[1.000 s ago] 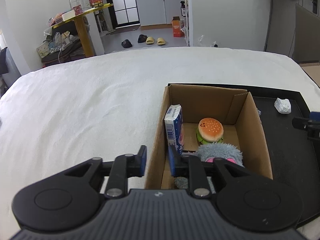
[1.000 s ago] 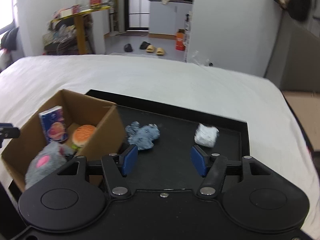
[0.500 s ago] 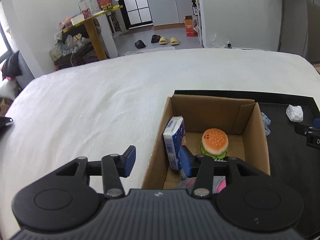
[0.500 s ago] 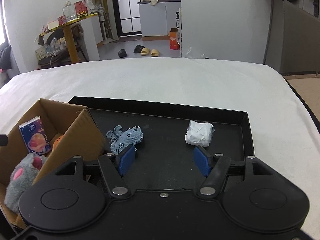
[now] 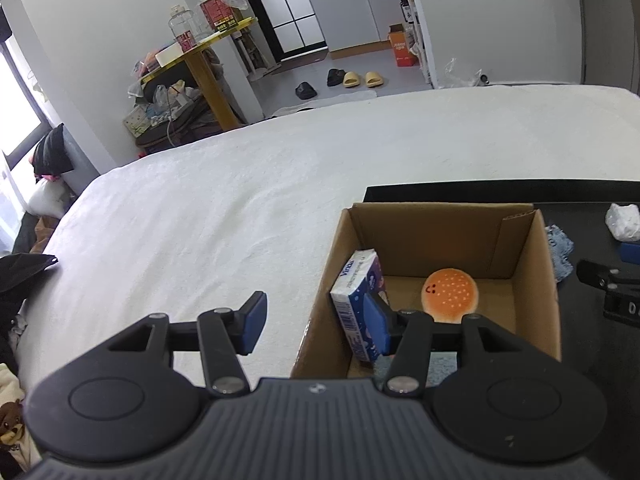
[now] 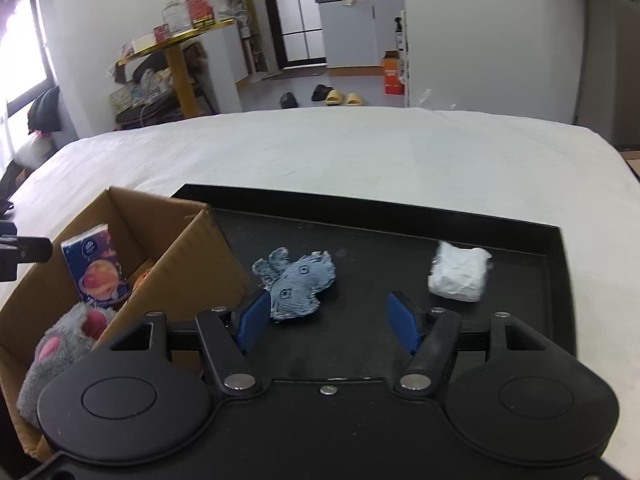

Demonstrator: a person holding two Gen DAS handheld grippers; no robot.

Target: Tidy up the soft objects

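An open cardboard box (image 5: 524, 280) holds a blue tissue pack (image 5: 352, 300), a burger plush (image 5: 450, 294) and a grey mouse plush (image 6: 60, 352). My left gripper (image 5: 314, 322) hovers at the box's near left corner with its jaws opening. The box's left wall shows between the fingers, and no pad presses on it. Beside the box, a black tray (image 6: 400, 216) carries a blue denim toy (image 6: 298, 280) and a white crumpled wad (image 6: 460, 276). My right gripper (image 6: 329, 322) stands open low over the tray, its left fingertip just short of the denim toy.
Box and tray rest on a wide white bed cover (image 5: 240, 220). Dark clothing (image 5: 24, 268) lies at its left edge. Beyond the bed stand a cluttered yellow table (image 5: 200, 52) and slippers (image 5: 360, 78) on the floor.
The left gripper's jaws have spread wider, and it has swung left along the box. The right gripper has sunk toward the tray, closer to the denim toy.
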